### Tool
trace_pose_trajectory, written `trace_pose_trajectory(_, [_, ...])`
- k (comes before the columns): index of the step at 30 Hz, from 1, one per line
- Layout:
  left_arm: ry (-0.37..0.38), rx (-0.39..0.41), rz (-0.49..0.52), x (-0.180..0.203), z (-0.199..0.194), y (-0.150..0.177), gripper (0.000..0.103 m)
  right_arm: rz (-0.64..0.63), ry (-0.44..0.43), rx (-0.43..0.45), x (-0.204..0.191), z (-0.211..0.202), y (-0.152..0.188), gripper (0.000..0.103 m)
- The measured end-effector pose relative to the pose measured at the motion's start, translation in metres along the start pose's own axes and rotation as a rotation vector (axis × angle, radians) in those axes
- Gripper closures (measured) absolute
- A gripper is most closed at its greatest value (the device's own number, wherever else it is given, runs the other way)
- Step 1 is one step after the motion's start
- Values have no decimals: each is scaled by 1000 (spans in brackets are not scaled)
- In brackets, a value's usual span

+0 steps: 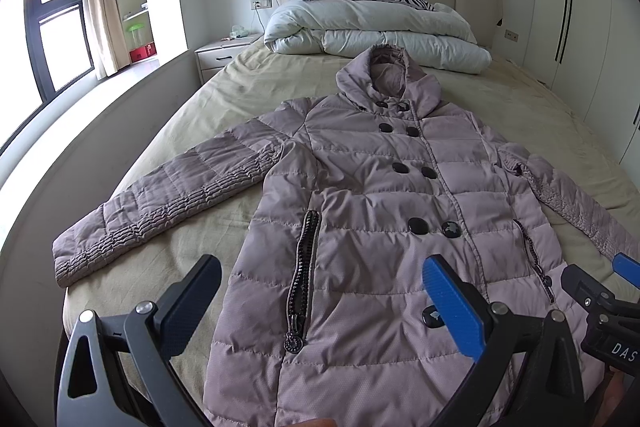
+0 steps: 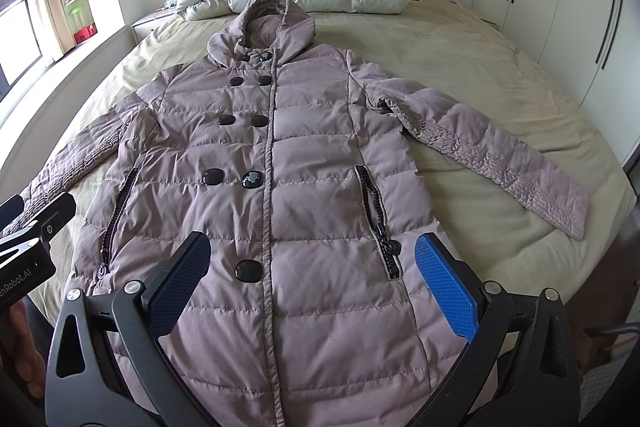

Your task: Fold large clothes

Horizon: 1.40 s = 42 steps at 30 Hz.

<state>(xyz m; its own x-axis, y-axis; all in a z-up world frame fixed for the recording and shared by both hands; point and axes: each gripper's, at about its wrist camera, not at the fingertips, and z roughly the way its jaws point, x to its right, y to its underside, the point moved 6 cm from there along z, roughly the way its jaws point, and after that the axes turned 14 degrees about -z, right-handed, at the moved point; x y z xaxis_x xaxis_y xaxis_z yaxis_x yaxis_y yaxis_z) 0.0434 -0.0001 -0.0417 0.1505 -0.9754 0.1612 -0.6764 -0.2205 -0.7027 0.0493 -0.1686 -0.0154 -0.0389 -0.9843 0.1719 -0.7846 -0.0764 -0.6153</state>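
A: Where was the mauve quilted hooded coat [image 2: 280, 163]?

B: It lay flat, front up, along the middle of the beige-sheeted bed [image 2: 460, 75], hood toward the headboard edge, sleeves spread toward both side edges.

A: Claw states?

B: The left claw [image 1: 320, 311] and right claw [image 2: 312, 279] were both released, hovering over the hem at the foot edge.
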Motion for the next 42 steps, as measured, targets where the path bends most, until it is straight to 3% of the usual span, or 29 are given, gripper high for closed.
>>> trace_pose_trajectory(5, [-2,-1,-3,0,0,0,0,0,0,-1,1,0,-2,0])
trace_pose_trajectory(13, [54,-26,-21,3,5,3,0,7,3,0,2,2,5,0])
trace_pose_trajectory(18, [170,-142,-63,11,26,16,0,56,-30,3,13,13,16,0])
trace_pose_trajectory(22, [304,-252,-157,17,44,22,0,211,-130,80,72,19,14,0])
trace_pose_trajectory(25, [336,-237,-154,24,50,23,0,414,-169,114,142,34,28,0])
trace_pose_trajectory(30, [304,-301,-132,34,64,27,0,862,-191,156,279,68,94,0])
trace_pose_trajectory(33, [351,-320,-182,35,71,28,0,1139,-254,232,343,84,143,0])
trace_pose_trajectory(35, [360,-329,-193,38,77,29,0,1270,-341,302,364,94,165,0])
trace_pose_trajectory(37, [365,-351,-184,43,82,33,0,1309,-390,307,371,107,174,0])
trace_pose_trajectory(42, [378,-375,-172,49,88,39,0,1351,-385,239,381,137,181,0])
